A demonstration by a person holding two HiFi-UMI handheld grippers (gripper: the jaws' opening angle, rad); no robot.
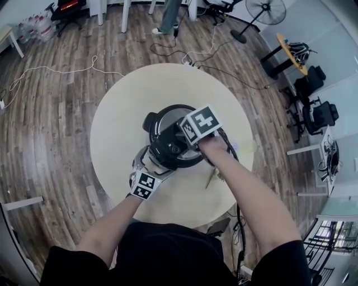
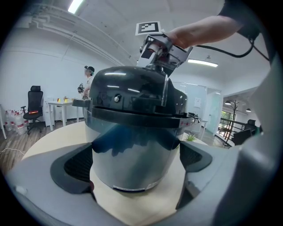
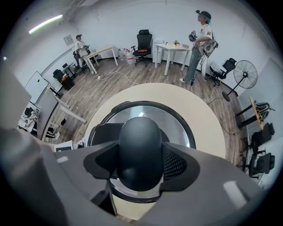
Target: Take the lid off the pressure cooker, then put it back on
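Observation:
The pressure cooker [image 1: 168, 146] stands in the middle of a round pale table [image 1: 120, 128], with its lid [image 2: 132, 95] sitting on the steel body [image 2: 132, 163]. My right gripper [image 3: 139, 161] comes down from above and is shut on the lid's black handle [image 3: 139, 148], a pad pressed against each side. It also shows above the lid in the left gripper view, my right gripper [image 2: 161, 59]. My left gripper [image 2: 135, 167] points at the lower body from the near left side. Its jaws stand wide open, the pot wall just ahead of them. I cannot tell whether the fingertips touch it.
A small green item [image 1: 215, 176] lies on the table by my right forearm. Cables [image 1: 56, 70] trail over the wooden floor. A fan [image 1: 265, 11], desks and office chairs [image 1: 321, 114] ring the room. One person [image 3: 201, 39] stands by a far desk.

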